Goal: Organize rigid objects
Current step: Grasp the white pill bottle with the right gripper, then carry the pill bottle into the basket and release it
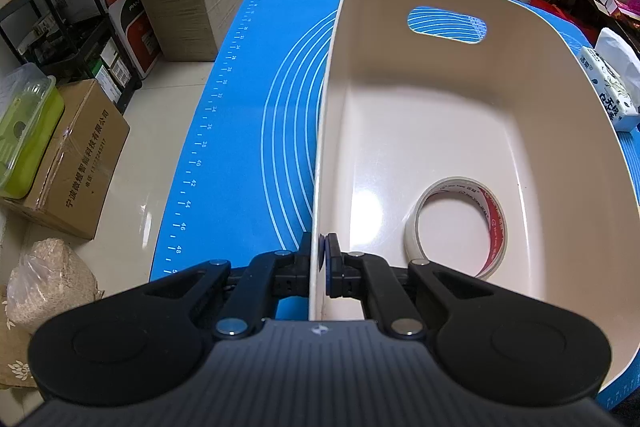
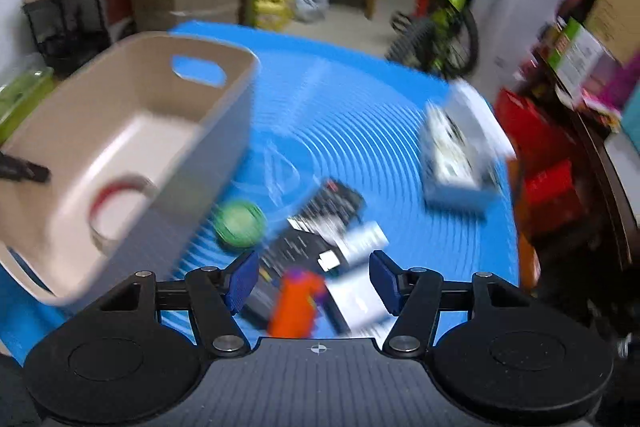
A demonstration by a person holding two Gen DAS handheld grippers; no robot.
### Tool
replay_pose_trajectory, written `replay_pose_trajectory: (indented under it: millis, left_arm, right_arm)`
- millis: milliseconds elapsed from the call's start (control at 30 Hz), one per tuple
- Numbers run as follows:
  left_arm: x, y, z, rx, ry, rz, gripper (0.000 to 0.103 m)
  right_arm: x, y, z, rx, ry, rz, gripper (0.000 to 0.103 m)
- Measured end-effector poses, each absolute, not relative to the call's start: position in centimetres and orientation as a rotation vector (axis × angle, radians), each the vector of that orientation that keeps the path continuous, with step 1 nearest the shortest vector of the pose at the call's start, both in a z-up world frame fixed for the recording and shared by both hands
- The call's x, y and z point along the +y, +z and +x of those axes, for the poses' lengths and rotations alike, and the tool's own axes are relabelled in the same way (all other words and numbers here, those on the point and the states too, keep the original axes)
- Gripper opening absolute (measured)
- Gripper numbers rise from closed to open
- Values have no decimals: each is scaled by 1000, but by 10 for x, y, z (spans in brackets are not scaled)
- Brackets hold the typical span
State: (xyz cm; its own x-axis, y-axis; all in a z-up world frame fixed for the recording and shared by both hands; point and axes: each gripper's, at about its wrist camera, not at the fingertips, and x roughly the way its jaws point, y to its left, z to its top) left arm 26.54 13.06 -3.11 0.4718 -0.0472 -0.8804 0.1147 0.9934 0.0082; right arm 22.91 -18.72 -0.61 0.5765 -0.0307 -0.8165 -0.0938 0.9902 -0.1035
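Across the centre of both views lies the blue mat [image 1: 240, 115] on the tabletop, and on it stands the beige bin [image 1: 532, 131], the largest task item. We keep the left claw [image 1: 323, 263] clenched on the bin's near wall to steady it. The right claw [image 2: 312, 281] is released, nothing between its pads; it hangs above a dark flat box [image 2: 320, 227], an orange object [image 2: 294, 303] and a green ball [image 2: 239, 223] at lower centre, all blurred. For a clean pick, we judge it best to settle the claw, straddle one item squarely, then close. Inside the bin rests only a tape roll [image 1: 494, 223], lower right.
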Motion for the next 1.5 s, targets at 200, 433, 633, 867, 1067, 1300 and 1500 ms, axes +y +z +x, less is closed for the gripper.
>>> replay_pose_trajectory:
  millis: [200,433,633,867,1067,1300,1500]
  left_arm:
    - [131,-31,265,1075,-99,68,7]
    - [131,-31,265,1075,-99,72,7]
    - [131,-31,265,1075,-99,71,7]
    - [131,-31,265,1075,-100,70,7]
    - [131,-32,266,1076,-100,65,7]
    - [130,-31,265,1076,-98,70,7]
    - [131,-31,265,1075,-96,74,7]
  right_arm:
    - [-220,-54,209,1031,34,-166,69]
    - [-238,-79,216,1061,65,-139,69]
    - [-237,-90,225,1058,105,-185,70]
    - [-237,-88,224,1043,106,-177,64]
    - [-232,-57,224,937,38,-194,64]
    - [-183,10,240,717,73,-263,64]
    - [-128,45,265,602,191,-286,64]
